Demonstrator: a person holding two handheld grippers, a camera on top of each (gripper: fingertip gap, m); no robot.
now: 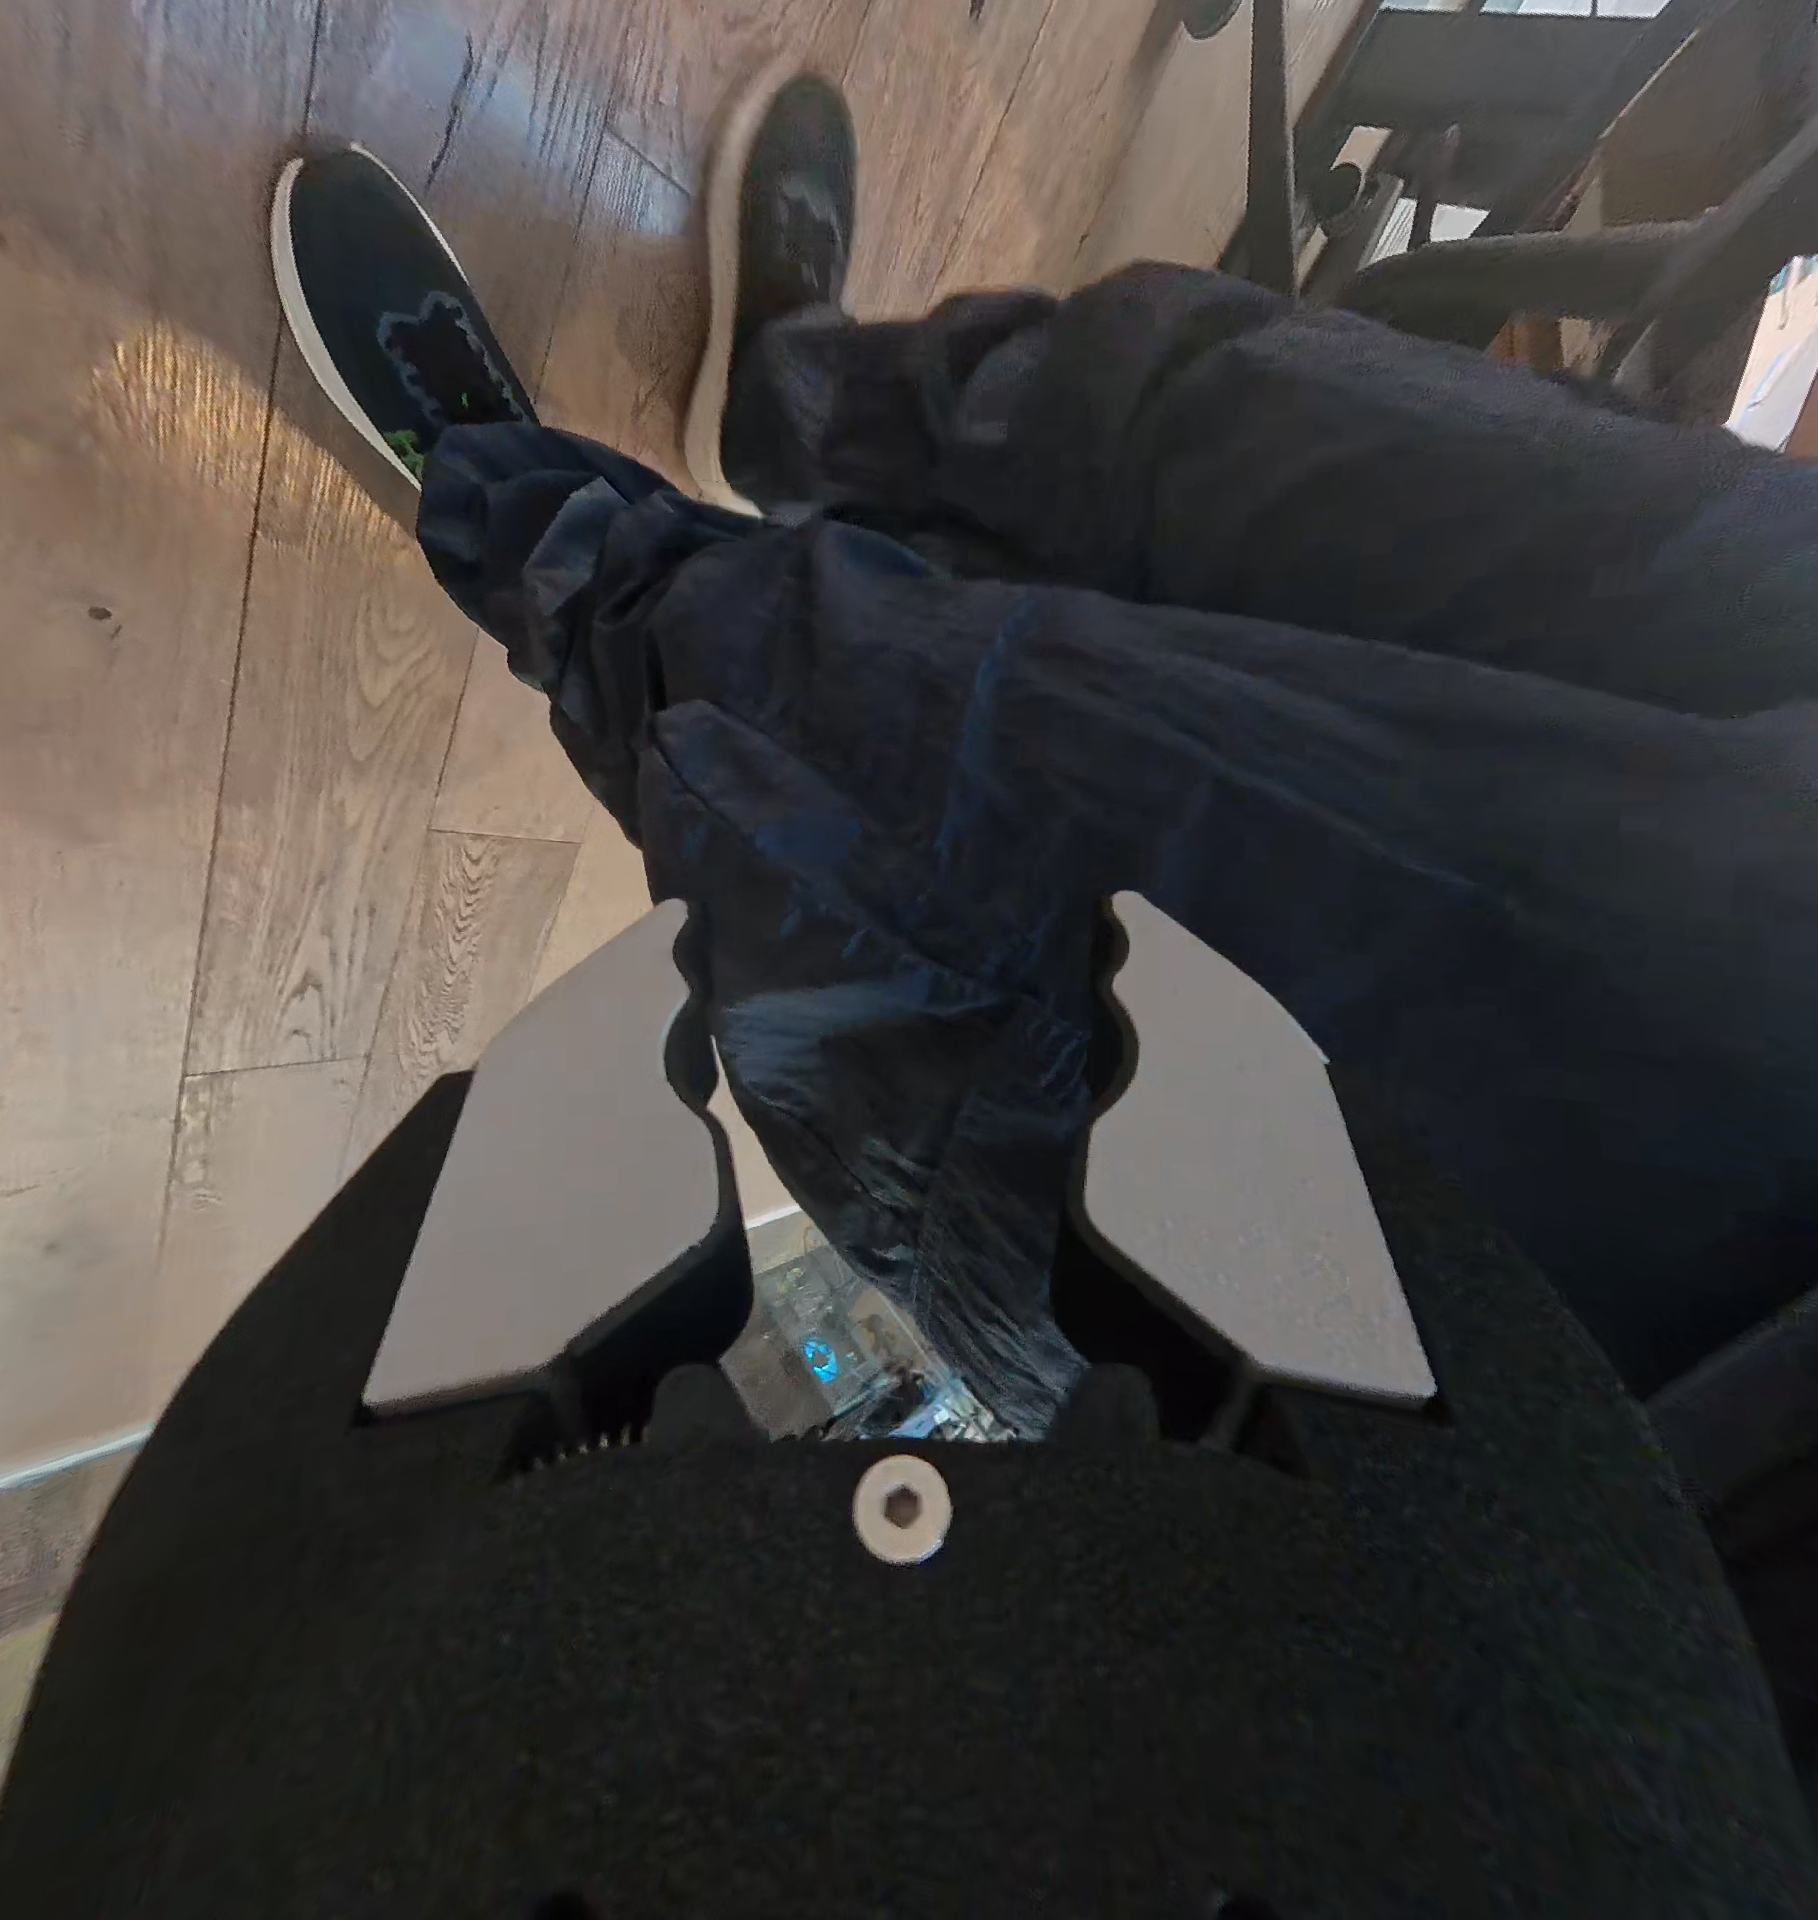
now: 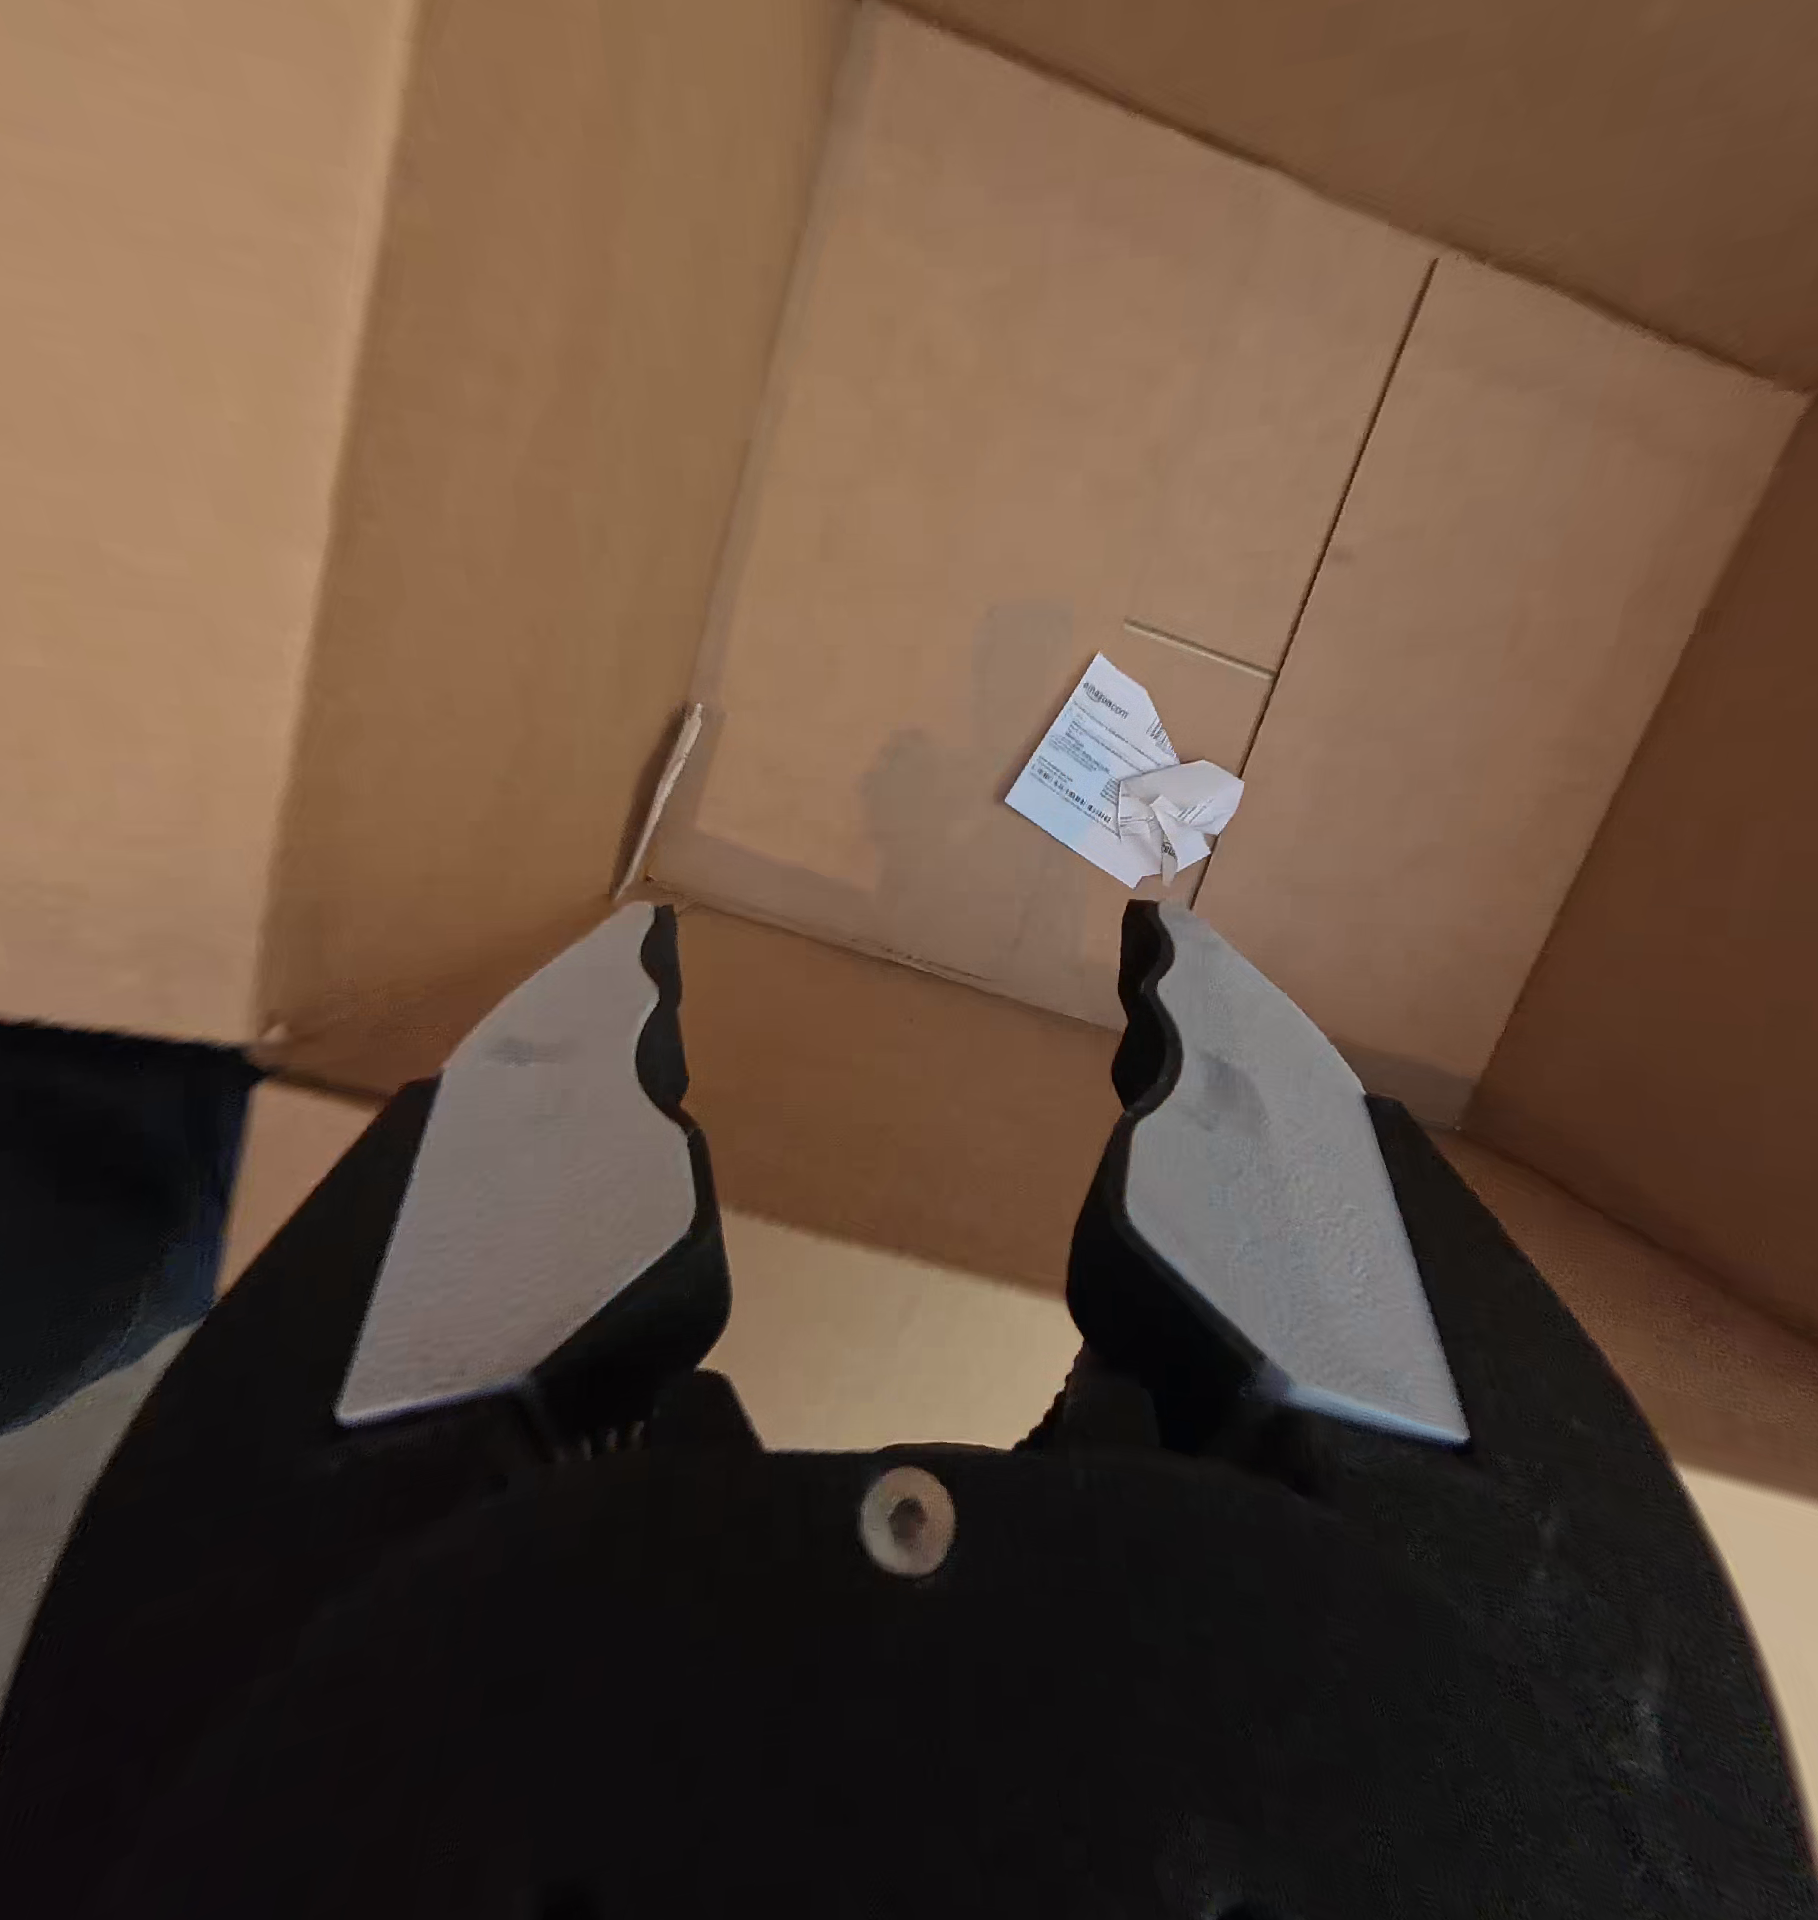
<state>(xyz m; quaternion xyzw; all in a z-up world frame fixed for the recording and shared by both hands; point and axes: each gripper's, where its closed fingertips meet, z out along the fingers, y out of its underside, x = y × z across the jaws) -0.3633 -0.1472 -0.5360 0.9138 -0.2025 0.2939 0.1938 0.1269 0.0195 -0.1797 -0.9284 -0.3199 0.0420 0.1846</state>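
Pointing into a large open cardboard box (image 2: 1040,416), the right hand-held gripper (image 2: 900,914) hangs with jaws spread and empty above a crumpled white paper slip (image 2: 1113,774) on the box bottom. The left hand-held gripper (image 1: 900,914), jaws also apart, holds nothing over dark trouser legs (image 1: 1092,675), two dark shoes (image 1: 385,312) and a wood-plank floor (image 1: 157,727).

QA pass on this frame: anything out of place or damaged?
One oddity: a crumpled, partly torn white paper slip lies loose on the cardboard box floor, ahead of the open right gripper. The left gripper is open over a person's dark trouser leg.
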